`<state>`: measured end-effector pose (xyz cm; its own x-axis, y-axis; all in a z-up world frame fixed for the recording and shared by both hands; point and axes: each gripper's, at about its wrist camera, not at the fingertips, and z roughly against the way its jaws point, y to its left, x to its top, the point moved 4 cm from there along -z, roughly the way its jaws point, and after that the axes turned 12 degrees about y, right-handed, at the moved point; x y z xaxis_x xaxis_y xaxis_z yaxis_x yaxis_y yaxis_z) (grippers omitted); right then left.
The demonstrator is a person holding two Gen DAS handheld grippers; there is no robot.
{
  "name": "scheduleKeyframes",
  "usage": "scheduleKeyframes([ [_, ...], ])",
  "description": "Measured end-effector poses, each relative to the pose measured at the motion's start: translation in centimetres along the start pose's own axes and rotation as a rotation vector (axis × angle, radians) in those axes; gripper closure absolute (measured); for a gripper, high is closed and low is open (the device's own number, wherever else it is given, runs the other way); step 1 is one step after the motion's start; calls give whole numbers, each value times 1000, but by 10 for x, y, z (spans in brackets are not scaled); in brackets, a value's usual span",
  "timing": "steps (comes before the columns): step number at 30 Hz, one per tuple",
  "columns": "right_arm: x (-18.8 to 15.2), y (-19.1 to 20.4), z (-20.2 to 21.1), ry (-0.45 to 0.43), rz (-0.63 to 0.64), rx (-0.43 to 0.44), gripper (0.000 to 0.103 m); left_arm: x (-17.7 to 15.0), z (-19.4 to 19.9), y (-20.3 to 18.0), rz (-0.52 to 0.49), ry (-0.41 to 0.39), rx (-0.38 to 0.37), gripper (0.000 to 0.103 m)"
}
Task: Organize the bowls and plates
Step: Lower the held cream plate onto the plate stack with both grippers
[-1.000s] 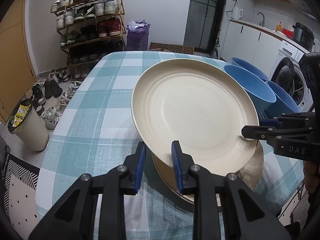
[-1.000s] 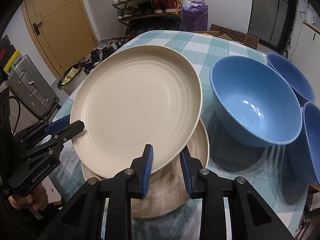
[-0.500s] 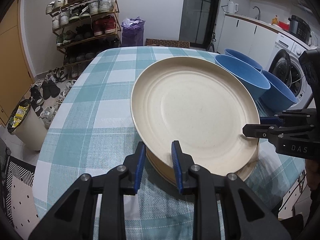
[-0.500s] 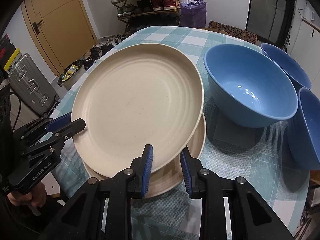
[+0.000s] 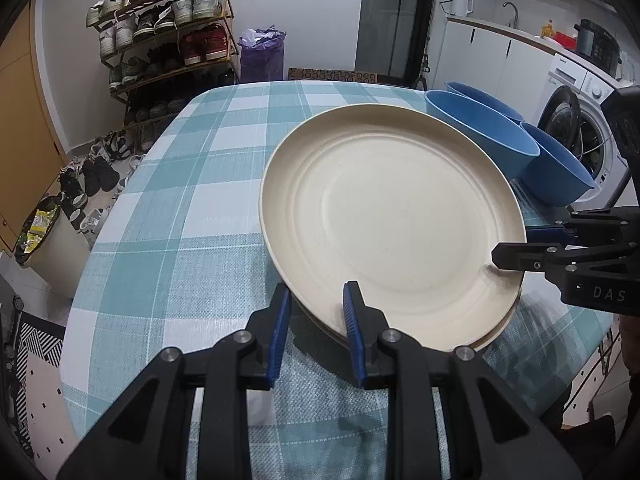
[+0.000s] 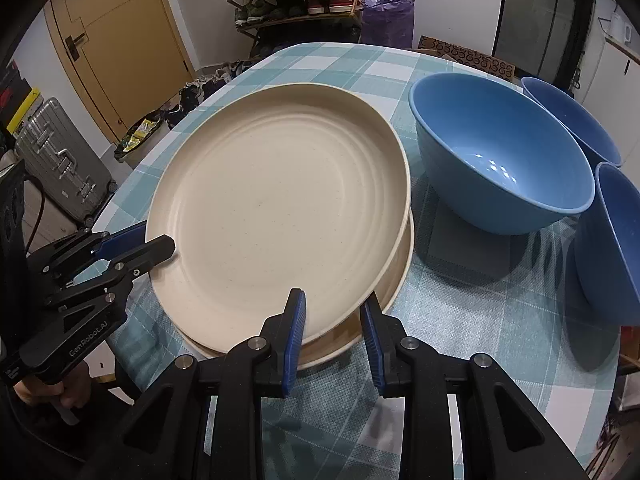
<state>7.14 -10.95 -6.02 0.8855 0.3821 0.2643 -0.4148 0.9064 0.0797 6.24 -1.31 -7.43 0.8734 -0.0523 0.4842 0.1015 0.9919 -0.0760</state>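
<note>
Left claw (image 5: 314,306) pinches the near rim of the cream top plate (image 5: 392,220); right claw (image 6: 332,312) pinches the same plate at the opposite rim. The plate rests slightly askew on a lower plate (image 6: 402,264) on the checked counter (image 5: 180,200). Three blue bowls (image 6: 500,152) stand just beside the stack, on the right claw's side.

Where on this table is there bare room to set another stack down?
The checked tablecloth lies bare left of the cream plates, out to the edge by the shoe rack. The other side is crowded with three blue bowls.
</note>
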Motion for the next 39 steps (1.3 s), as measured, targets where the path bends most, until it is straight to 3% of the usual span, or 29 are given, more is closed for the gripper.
scheduleKeyframes([
  [39,-8,3,-3,22,16,-43,70,-5,-3,-6,-29,13,-17,75],
])
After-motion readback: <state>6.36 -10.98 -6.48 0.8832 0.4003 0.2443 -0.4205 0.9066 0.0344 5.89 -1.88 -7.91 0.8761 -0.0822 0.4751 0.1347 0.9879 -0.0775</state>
